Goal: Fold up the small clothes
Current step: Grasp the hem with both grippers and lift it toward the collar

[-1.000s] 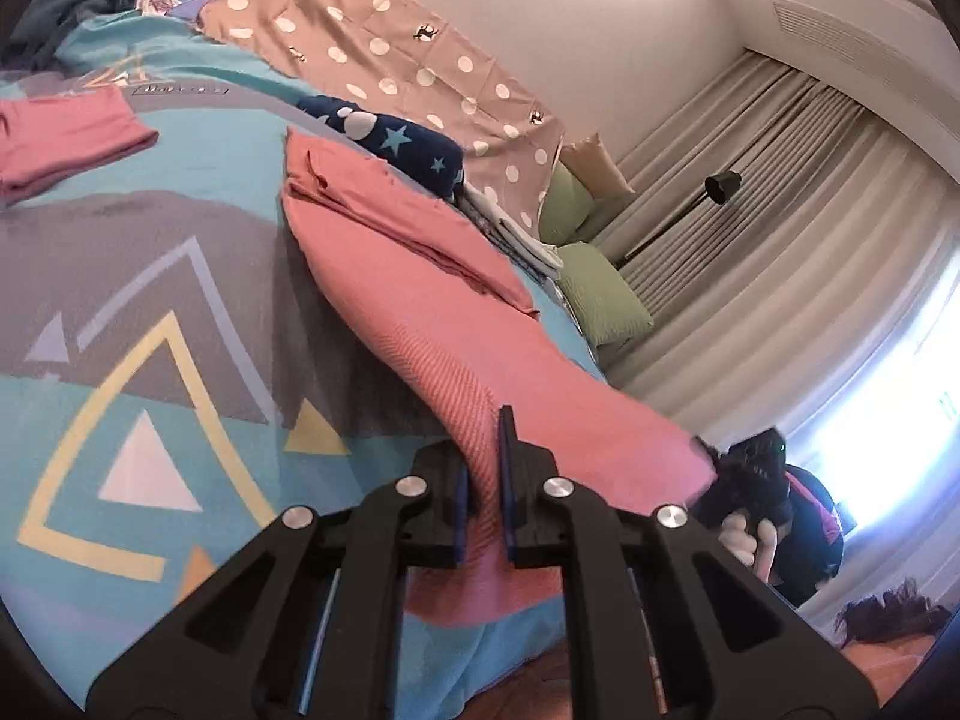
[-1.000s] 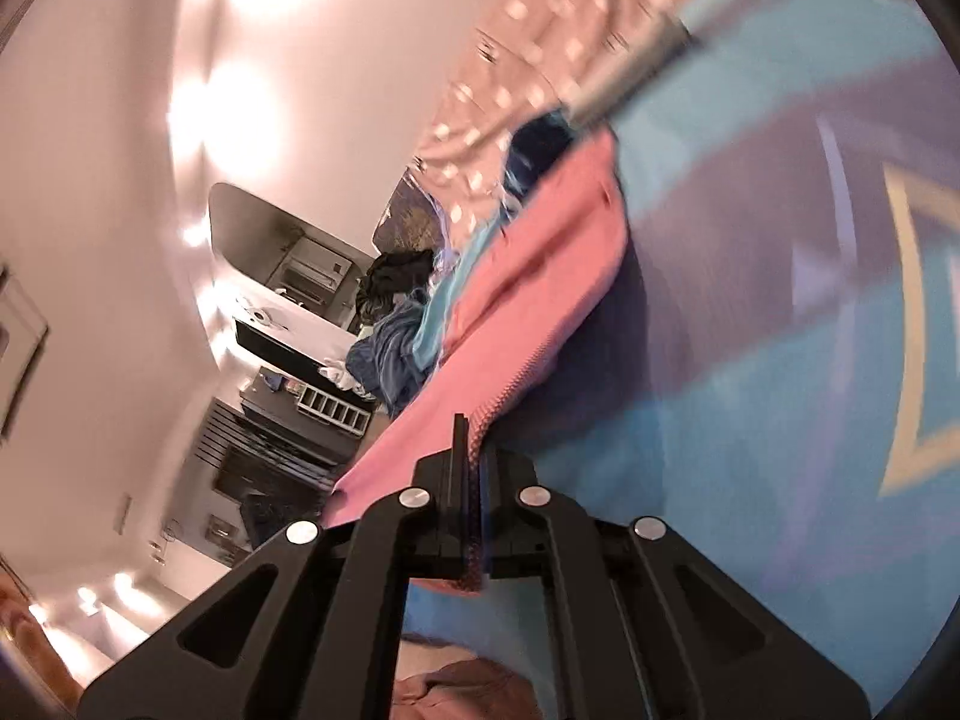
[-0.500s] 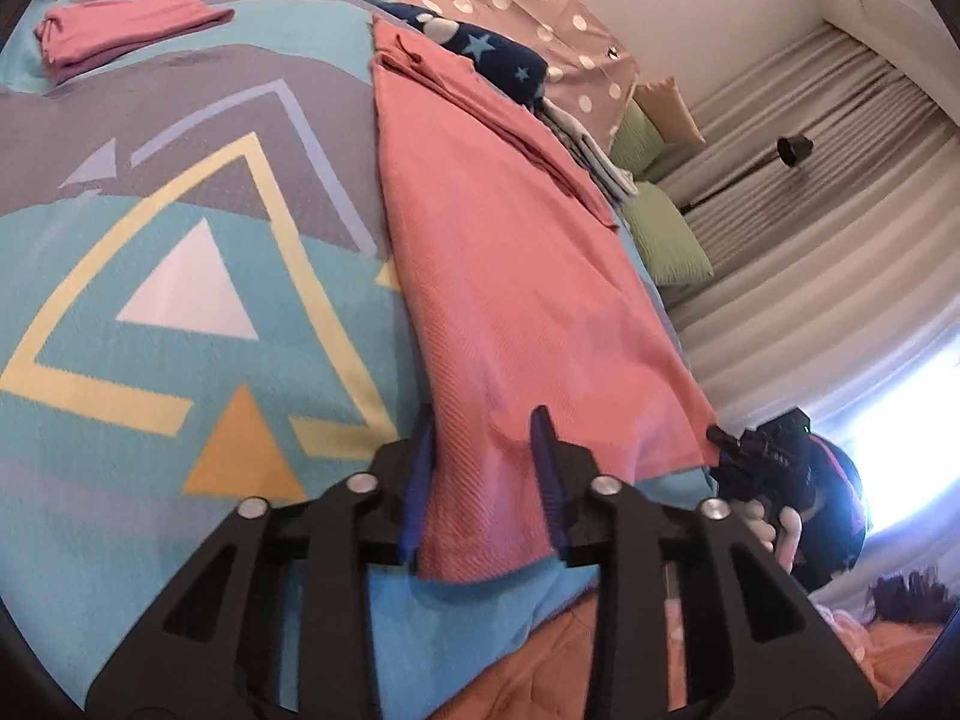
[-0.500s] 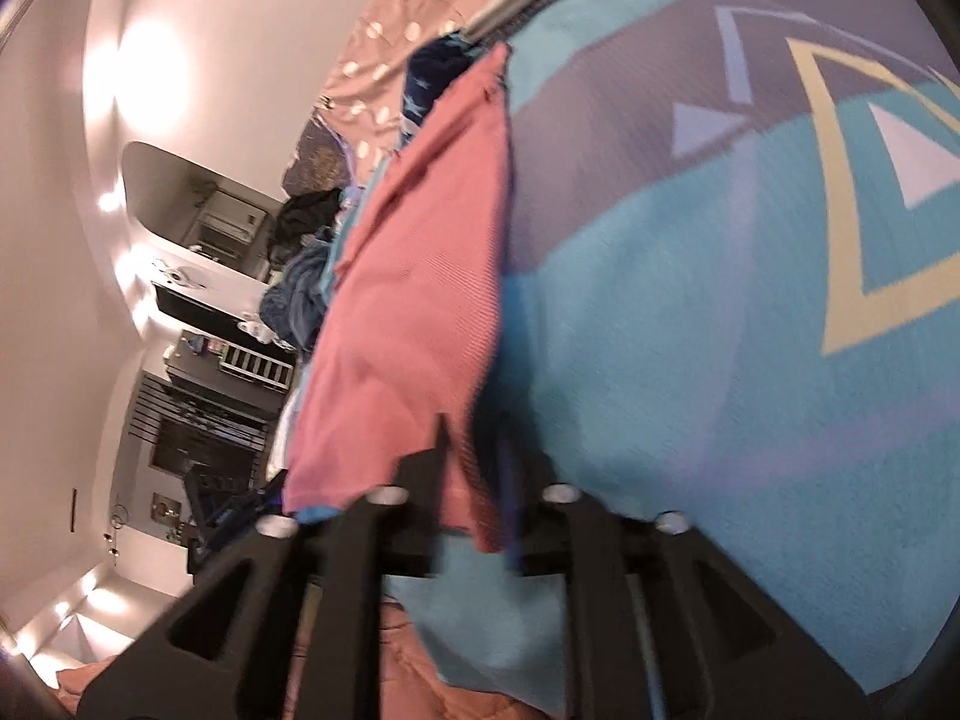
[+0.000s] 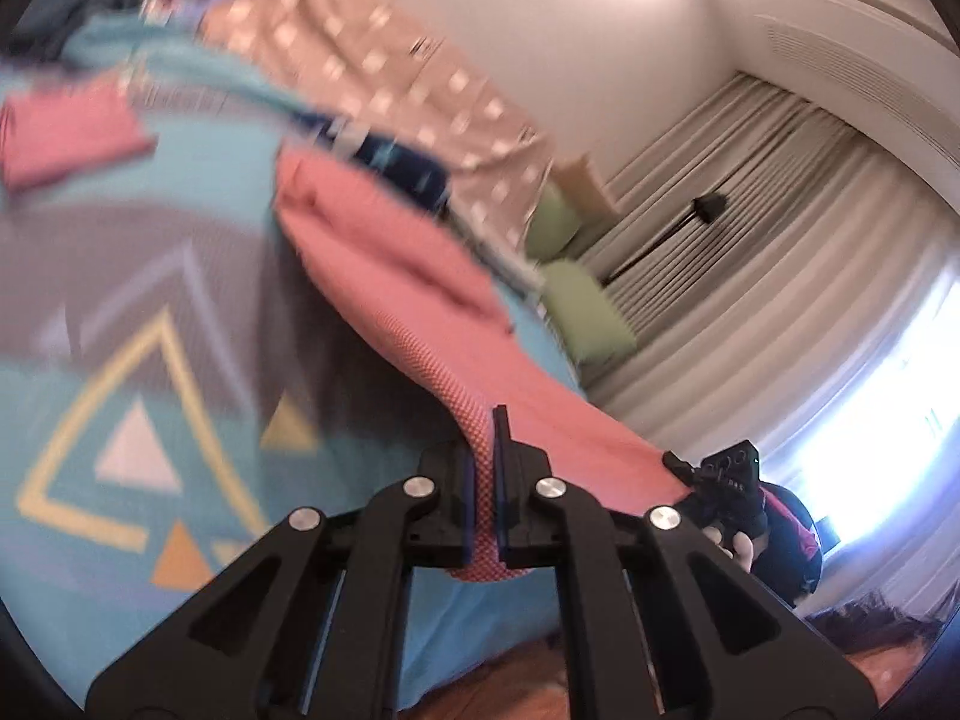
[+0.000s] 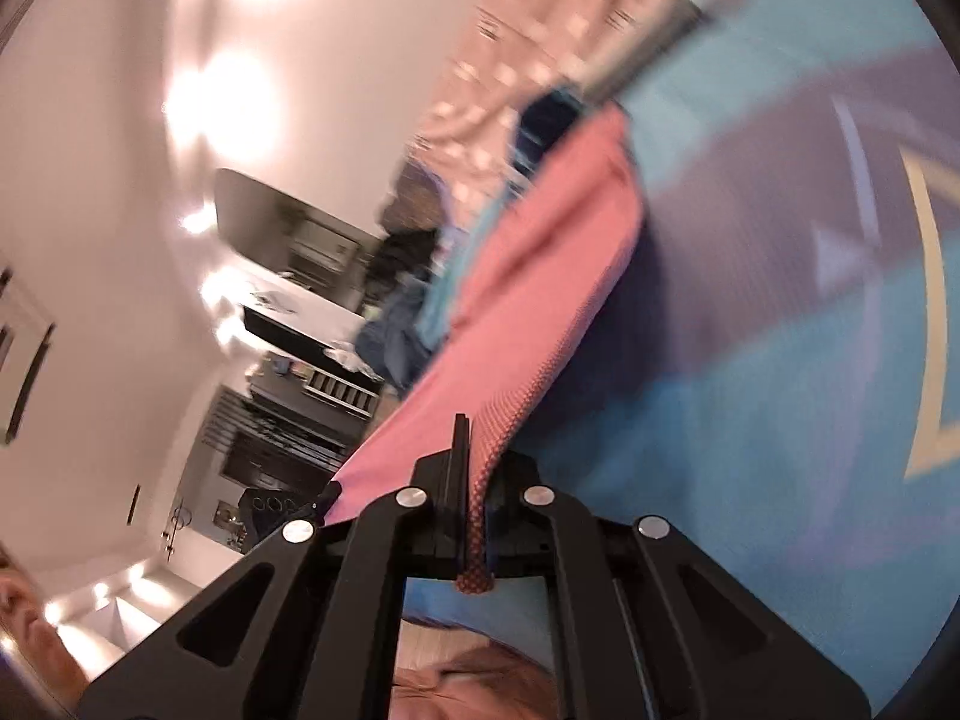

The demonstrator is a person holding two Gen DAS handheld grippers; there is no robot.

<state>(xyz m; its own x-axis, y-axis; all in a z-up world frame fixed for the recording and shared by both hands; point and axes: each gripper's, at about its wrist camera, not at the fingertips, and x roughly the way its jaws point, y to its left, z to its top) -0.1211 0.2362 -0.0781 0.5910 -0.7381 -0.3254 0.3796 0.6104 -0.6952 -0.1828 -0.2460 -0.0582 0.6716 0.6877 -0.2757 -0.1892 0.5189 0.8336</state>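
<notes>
Left wrist view: left gripper point(image 5: 485, 480) clamped on near edge of pink garment point(image 5: 384, 276), lifted above patterned bedspread point(image 5: 120, 300). Right wrist view: right gripper point(image 6: 471, 492) clamped on opposite near corner of same cloth, far end resting on bed. Step judged: carrying near edge over for fold. Next: bring both corners forward together, align with far edge, lower flat, release.
</notes>
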